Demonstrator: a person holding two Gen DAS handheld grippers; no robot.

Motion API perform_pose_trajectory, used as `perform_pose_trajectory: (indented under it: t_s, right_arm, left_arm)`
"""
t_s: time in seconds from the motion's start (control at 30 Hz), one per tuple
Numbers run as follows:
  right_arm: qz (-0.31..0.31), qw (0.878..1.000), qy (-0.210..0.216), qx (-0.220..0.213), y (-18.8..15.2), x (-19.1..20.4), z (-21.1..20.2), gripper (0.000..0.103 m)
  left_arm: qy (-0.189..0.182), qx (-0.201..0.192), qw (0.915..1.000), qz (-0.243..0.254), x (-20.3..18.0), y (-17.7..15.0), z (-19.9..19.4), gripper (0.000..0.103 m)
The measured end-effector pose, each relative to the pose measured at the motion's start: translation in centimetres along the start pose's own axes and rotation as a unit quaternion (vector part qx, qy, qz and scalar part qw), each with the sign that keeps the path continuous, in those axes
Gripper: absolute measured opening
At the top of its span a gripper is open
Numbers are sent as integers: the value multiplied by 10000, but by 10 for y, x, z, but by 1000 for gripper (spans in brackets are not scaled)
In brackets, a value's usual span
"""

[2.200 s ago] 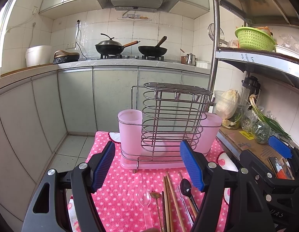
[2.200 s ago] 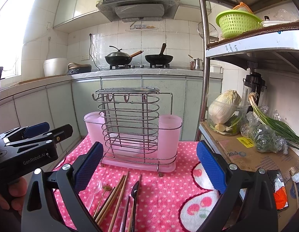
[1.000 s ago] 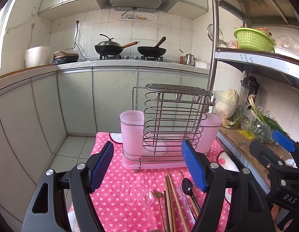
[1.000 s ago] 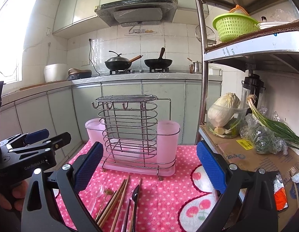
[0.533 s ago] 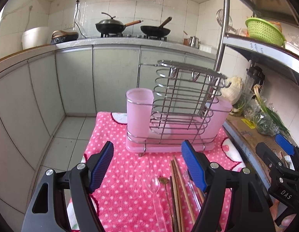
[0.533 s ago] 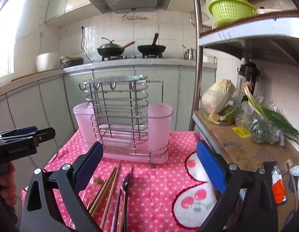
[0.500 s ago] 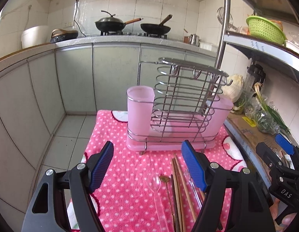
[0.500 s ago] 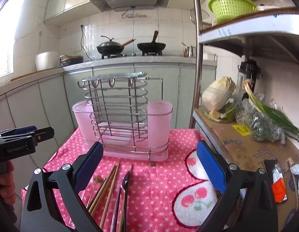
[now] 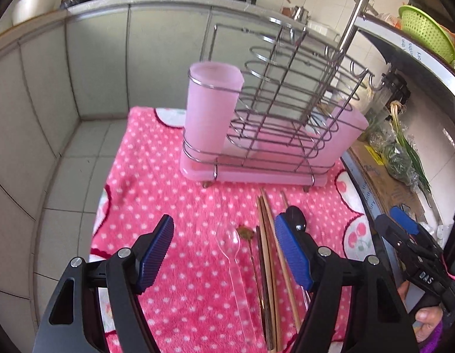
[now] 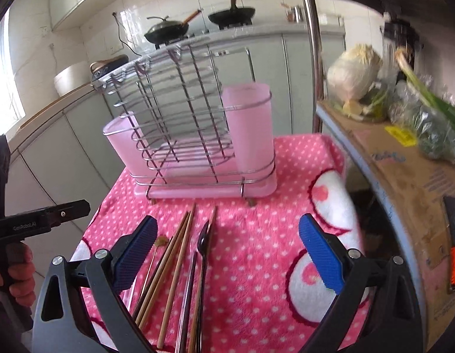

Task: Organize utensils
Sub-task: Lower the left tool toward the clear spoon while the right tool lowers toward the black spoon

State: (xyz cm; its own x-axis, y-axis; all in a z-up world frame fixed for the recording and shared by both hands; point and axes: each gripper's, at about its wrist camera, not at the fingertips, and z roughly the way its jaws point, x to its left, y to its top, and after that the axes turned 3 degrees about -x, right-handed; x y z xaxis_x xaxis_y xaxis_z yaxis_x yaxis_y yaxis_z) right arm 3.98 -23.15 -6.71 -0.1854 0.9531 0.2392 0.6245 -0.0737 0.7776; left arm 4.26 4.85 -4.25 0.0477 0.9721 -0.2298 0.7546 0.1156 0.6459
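A wire rack (image 9: 280,97) with two pink plastic cups (image 9: 211,108) stands on a pink dotted cloth (image 9: 168,194); it also shows in the right wrist view (image 10: 192,135). In front of it lie wooden chopsticks (image 9: 268,264), a clear plastic spoon (image 9: 230,244), a small brass spoon (image 9: 246,232) and a black spoon (image 10: 203,241). My left gripper (image 9: 224,253) is open and empty above the clear spoon. My right gripper (image 10: 227,253) is open and empty above the chopsticks (image 10: 174,253) and the black spoon.
A metal shelf post (image 10: 312,67) stands right of the rack. A cardboard box (image 10: 409,182) with cabbage (image 10: 354,73) and green onions (image 10: 427,97) sits on the right. Grey cabinets (image 9: 95,58) and a tiled floor (image 9: 71,182) lie to the left.
Both grippers have tilted downward and moved closer to the utensils on the cloth. Both stay open and empty.
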Motion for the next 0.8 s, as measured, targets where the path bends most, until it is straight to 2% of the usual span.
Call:
perform_pose_trajectory:
  t_s: [0.17,0.3,0.5,0.63,0.8]
  right_arm:
    - [598,9960,452,481,-2,-16,21,70]
    - [825,9912,694,764,-4,-19,36,55]
    - [891,9874,921,925,0,-17,44,51]
    - [922,9870,868,985,2,-20,50,51]
    - [962,9863,830,1052,2,-23,55,51]
  left_arm:
    - [-82,482,9987,159,0,2,24,66]
    - [-133,1039,9945,-26,7,3,51,62]
    - [-147,1658,9855,-336,20,-3,87,56]
    - [-254,1895,9802,-515,23,-4,103,50]
    - [-277,2033,9779,-399,13,-7,118,41]
